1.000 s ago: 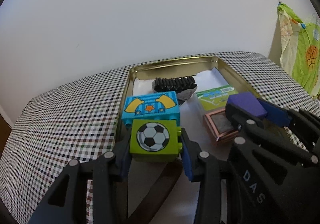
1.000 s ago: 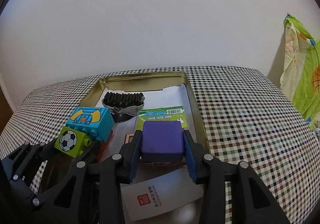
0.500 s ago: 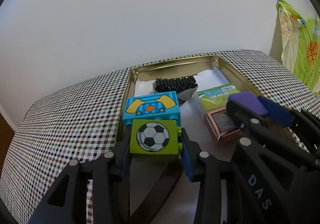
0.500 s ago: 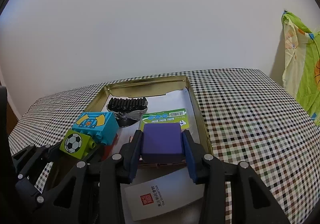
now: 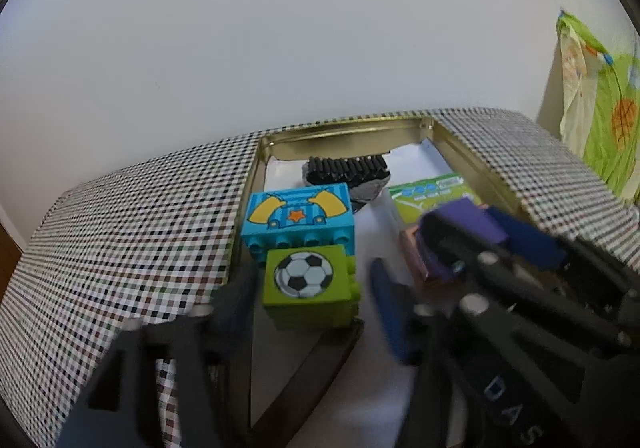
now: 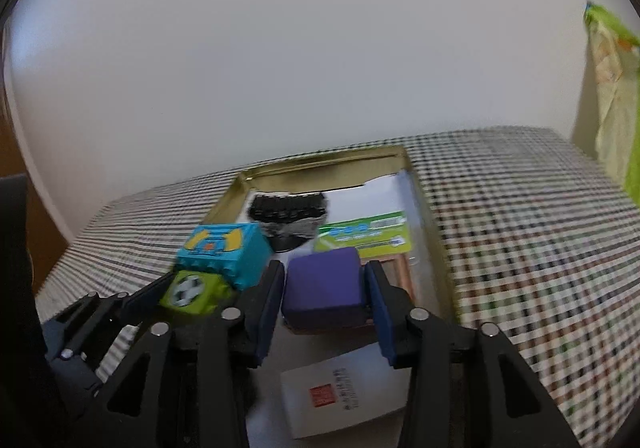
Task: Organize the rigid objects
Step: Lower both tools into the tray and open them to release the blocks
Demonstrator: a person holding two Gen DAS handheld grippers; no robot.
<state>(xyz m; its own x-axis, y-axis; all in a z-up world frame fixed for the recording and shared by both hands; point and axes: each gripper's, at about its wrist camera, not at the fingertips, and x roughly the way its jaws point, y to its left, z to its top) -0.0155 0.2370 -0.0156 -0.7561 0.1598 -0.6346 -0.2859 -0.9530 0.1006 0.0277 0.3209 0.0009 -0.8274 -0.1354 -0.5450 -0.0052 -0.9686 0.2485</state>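
A green block with a football print [image 5: 306,284] rests in the gold tin tray [image 5: 344,125], against a blue block with a jersey print [image 5: 298,219]. My left gripper [image 5: 310,300] straddles the green block with its jaws opening and a gap on each side. In the right wrist view a purple block [image 6: 326,292] sits on a copper-framed piece [image 6: 402,272], between the fingers of my right gripper [image 6: 325,302]. Its jaws are opening too, and the blue pads [image 6: 378,308] stand just off the block's sides. The right gripper with the purple block [image 5: 468,224] also shows in the left wrist view.
Inside the tray lie a black toothed clip [image 5: 346,167], a green card [image 5: 432,191], a white card with a red stamp [image 6: 344,396] and a brown strap [image 5: 312,376]. A checked cloth [image 5: 120,228] covers the table. A green patterned cloth [image 5: 600,119] hangs at right.
Both grippers' jaws have spread. The left one has let go of the green football block, the right one of the purple block. The right wrist view has tilted a little.
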